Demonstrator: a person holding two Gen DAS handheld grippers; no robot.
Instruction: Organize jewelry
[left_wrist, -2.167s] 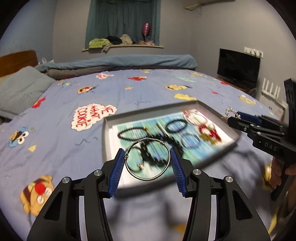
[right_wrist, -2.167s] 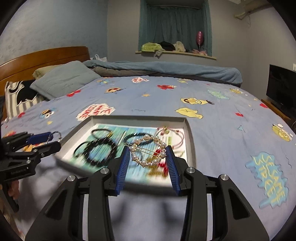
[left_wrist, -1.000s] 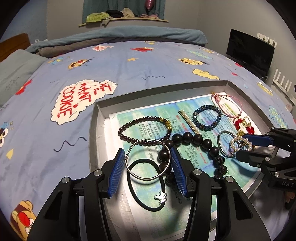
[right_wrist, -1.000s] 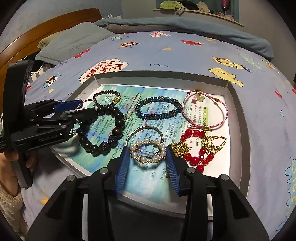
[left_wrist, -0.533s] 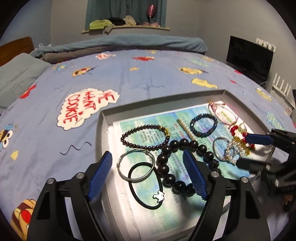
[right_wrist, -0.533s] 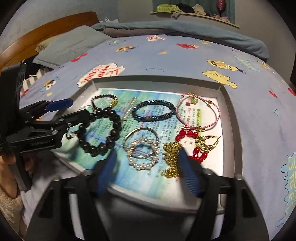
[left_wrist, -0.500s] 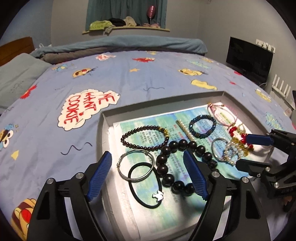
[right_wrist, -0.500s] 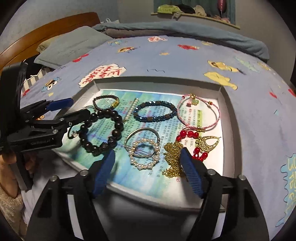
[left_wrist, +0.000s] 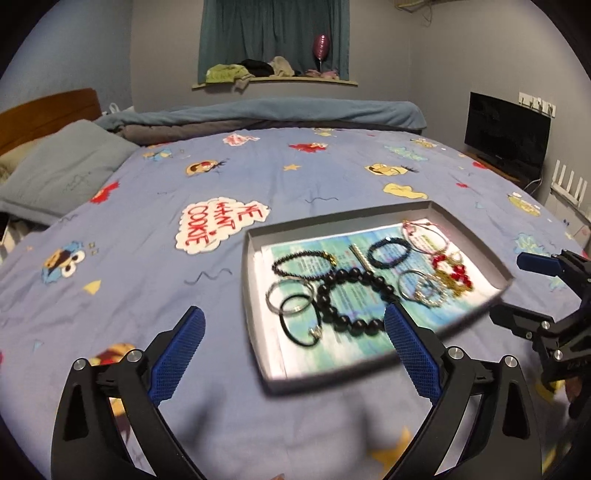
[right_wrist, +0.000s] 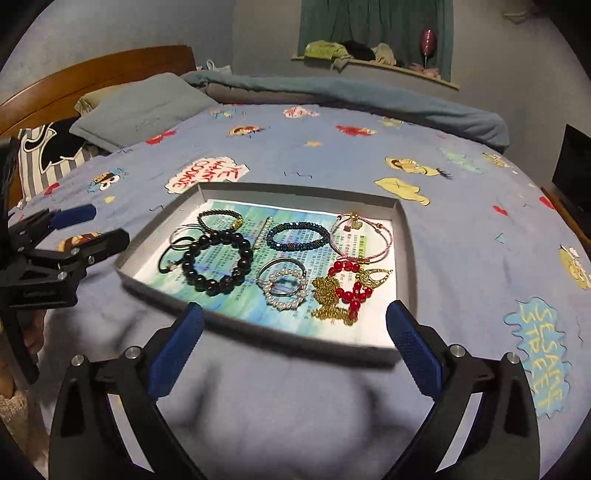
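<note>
A grey tray (left_wrist: 248, 295) (right_wrist: 295, 192) lies on the bed and holds several pieces of jewelry. A silver wire bangle (left_wrist: 286, 300) (right_wrist: 181, 236) lies at its left end beside a black hair tie (left_wrist: 299, 322) and a big black bead bracelet (right_wrist: 216, 262). A pearl hair clip (right_wrist: 286, 288) lies on a silver bangle mid-tray, next to a gold chain with red beads (right_wrist: 341, 291). My left gripper (left_wrist: 293, 350) (right_wrist: 86, 230) is open and empty, short of the tray's left end. My right gripper (right_wrist: 293, 343) (left_wrist: 517, 288) is open and empty, short of the tray's near edge.
The blue cartoon-print bedsheet (left_wrist: 147, 240) stretches all around the tray. A grey pillow (right_wrist: 140, 107) and wooden headboard (right_wrist: 92, 79) are at the far left. A folded blue duvet (left_wrist: 266, 114) lies along the far side. A TV (left_wrist: 506, 138) stands at the right.
Both grippers opened and left the wire bangle and the pearl clip in the tray. Since then both have drawn back and up from the tray.
</note>
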